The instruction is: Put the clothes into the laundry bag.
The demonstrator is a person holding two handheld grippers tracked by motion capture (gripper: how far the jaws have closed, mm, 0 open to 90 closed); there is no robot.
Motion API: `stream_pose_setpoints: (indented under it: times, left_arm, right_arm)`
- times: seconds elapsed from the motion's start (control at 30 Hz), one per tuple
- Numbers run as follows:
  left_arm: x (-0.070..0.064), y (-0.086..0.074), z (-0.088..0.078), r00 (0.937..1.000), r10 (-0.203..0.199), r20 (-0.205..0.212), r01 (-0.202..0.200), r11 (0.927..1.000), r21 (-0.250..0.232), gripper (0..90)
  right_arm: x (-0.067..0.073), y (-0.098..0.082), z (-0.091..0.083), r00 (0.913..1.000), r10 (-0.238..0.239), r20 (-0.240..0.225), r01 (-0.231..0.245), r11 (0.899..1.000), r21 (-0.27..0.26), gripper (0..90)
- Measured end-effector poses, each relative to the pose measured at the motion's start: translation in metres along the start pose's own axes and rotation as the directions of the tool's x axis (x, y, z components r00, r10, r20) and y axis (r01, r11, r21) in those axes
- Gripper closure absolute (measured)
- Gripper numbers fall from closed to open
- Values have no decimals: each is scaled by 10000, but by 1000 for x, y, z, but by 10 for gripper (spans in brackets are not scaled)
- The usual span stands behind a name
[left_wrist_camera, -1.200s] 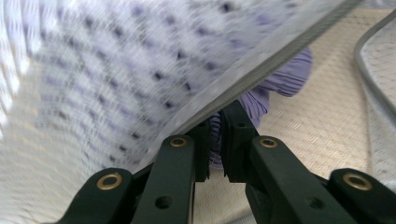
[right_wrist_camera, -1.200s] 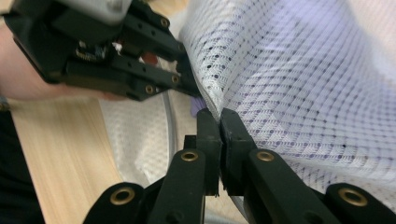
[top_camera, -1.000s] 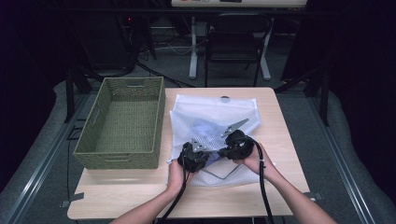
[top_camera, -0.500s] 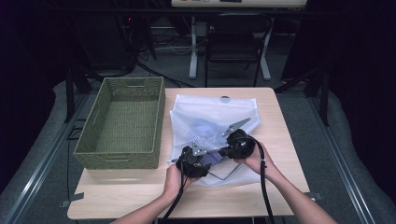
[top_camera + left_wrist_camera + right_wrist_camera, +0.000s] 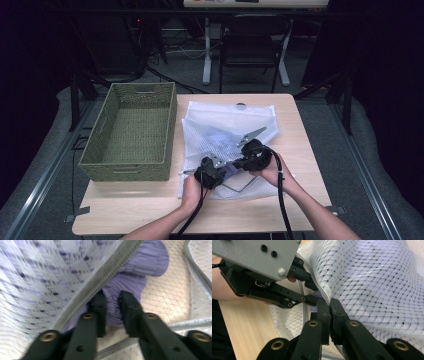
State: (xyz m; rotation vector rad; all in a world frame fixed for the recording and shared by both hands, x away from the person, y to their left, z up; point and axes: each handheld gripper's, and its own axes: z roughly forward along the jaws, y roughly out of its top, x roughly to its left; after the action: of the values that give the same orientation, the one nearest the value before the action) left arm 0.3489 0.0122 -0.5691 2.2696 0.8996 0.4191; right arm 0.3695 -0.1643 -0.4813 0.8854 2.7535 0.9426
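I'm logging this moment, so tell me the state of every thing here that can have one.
White mesh laundry bag: lying on the table, zipper open, edge lifted.
Purple cloth garment: at the bag's mouth, pinched.
Green woven basket: upright, empty.
Left gripper: jaws have just been closing, shut on the garment.
Right gripper: shut on the bag's edge.

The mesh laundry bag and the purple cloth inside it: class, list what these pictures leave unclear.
- Purple cloth, left gripper view: only a bunched fold between the left claw shows; the mesh bag hides the rest.
- High view: cloth too small; hands hide the bag's opening.
- Right gripper view: right claw hides the pinched bag edge.
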Motion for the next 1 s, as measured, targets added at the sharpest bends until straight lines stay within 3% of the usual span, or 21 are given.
stream_pose_setpoints:
  times: [0.17,0.27,0.53,0.73,0.87,1.0]
  left_arm:
    - [-1,1,-2,9997,259,-19,-259,9996,-142,839]
    - [-1,3,-4,9998,211,74,-209,9996,-197,854]
    - [-1,14,-14,9999,26,-113,-36,9959,-904,859]
    - [1,21,-15,9965,-454,-703,331,9853,-1678,859]
    - [1,24,-14,9891,-815,-1229,546,9766,-2082,860]
    - [3,23,-9,9831,-1095,-1469,794,9771,-1972,859]
  right_arm:
    - [1,1,1,10000,-13,36,13,10000,-53,881]
    - [2,2,0,10000,42,59,-41,9999,-119,881]
    - [2,5,-10,9999,153,65,-150,9986,-508,881]
    - [3,8,-18,9998,200,76,-193,9959,-879,881]
    - [2,10,-24,9998,185,97,-175,9947,-1018,881]
    - [0,7,-23,9996,281,11,-279,9949,-966,881]
